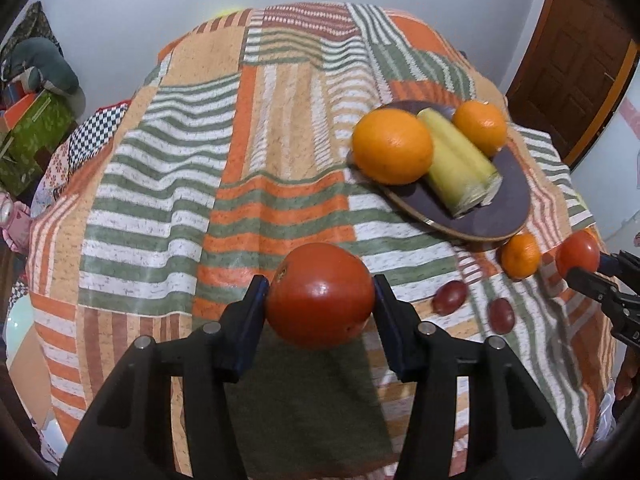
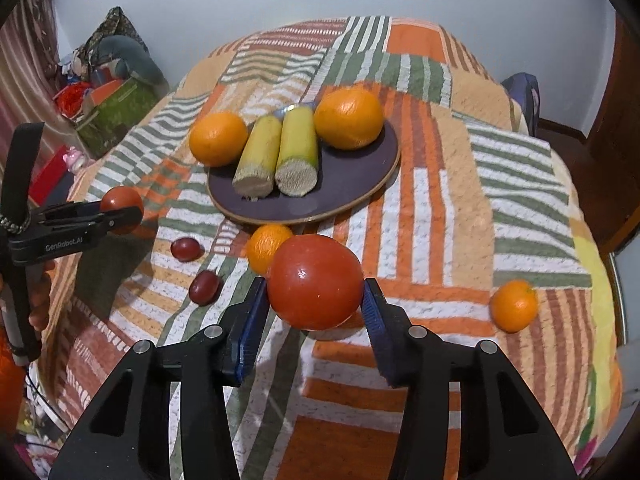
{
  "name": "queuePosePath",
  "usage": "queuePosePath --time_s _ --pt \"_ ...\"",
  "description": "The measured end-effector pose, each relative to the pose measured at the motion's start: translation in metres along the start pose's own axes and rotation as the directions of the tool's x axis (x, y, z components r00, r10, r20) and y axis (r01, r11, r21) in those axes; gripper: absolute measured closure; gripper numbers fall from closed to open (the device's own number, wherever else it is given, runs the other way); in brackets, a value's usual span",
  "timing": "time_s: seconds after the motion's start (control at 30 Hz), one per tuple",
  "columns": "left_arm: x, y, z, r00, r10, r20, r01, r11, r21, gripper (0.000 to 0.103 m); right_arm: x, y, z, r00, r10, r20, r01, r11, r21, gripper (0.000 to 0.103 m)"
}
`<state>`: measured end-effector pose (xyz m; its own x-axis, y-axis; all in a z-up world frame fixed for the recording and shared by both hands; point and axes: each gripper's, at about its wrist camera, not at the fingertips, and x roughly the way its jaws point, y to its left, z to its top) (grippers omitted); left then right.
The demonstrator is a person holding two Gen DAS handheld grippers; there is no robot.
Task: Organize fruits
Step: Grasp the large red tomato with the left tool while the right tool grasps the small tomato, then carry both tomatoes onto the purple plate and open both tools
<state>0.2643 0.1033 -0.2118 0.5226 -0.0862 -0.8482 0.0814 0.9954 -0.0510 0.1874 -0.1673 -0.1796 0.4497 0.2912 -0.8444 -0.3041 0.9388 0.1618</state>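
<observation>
Two tomatoes held | left gripper (image 1: 320, 300) fingers pinching one tomato (image 1: 320, 295) | right gripper (image 2: 315, 292) fingers pinching another tomato (image 2: 315, 282)

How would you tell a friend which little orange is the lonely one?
Find the dark round plate on the striped cloth. Look far right of it, near the cloth's edge: a small mandarin sits alone there. The other small one lies just below the plate.

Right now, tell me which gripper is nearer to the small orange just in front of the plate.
Right. The right gripper, holding a tomato, sits just in front of that small orange. The left gripper, holding another tomato, is farther off to its left, beyond the two grapes.
</observation>
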Motion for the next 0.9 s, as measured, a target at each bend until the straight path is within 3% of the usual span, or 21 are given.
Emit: queuePosePath --time_s 0.4,0.9 --pt "-0.008 -0.042 0.023 0.998 -0.044 0.046 0.042 0.998 0.043 0.051 -0.005 -0.016 0.030 0.998 0.012 0.063 -0.011 1.000 -0.022 0.059" --pt "0.032 -0.068 0.044 0.998 -0.069 0.005 0.068 0.995 0.074 0.051 0.025 -0.025 0.054 0.998 0.027 0.064 -0.024 0.999 -0.047 0.059"
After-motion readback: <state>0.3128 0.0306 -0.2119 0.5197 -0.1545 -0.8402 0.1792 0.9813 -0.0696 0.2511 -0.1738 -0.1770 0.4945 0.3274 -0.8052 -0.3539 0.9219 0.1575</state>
